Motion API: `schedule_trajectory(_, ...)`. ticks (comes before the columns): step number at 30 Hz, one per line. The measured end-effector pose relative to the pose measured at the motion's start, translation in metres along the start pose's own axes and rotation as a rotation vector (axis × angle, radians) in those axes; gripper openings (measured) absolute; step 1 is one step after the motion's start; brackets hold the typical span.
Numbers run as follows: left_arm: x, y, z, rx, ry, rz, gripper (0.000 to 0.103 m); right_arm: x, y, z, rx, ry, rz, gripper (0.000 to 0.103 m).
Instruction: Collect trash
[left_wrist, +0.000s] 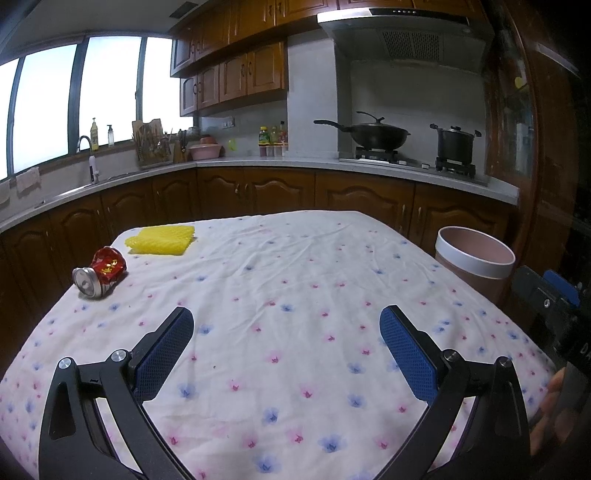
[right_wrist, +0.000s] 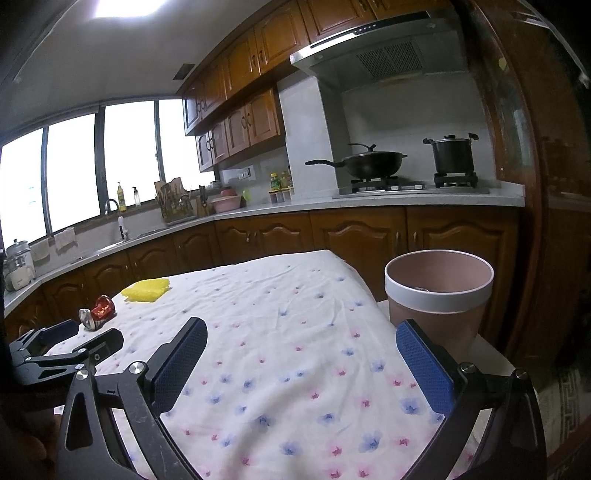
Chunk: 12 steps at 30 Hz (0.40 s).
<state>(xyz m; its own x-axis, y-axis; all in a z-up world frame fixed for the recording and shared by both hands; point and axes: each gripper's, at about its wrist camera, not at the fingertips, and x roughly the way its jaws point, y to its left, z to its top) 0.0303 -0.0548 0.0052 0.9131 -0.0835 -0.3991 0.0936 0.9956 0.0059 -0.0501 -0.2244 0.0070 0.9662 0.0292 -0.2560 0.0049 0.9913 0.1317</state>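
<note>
- The left gripper (left_wrist: 286, 321) is hovering with its blue pads (left_wrist: 162, 354) spread wide and empty; the right gripper (right_wrist: 301, 341) is likewise gaping, holding nothing.
- The crushed red can (left_wrist: 100, 271) is lying on its side at the floral tablecloth's (left_wrist: 295, 280) far left, near the yellow foam netting (left_wrist: 160, 240).
- The pink bin (right_wrist: 437, 295) is standing just beyond the right edge.
- Judgement: the left gripper is best closing across the can's dented waist.
</note>
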Motion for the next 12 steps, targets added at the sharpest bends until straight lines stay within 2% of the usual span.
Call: schedule_trajectory(12, 0.015, 0.008, 0.002, 0.008, 0.028, -0.022, 0.103, 0.010, 0.000, 0.006, 0.010, 0.032, 0.000, 0.103)
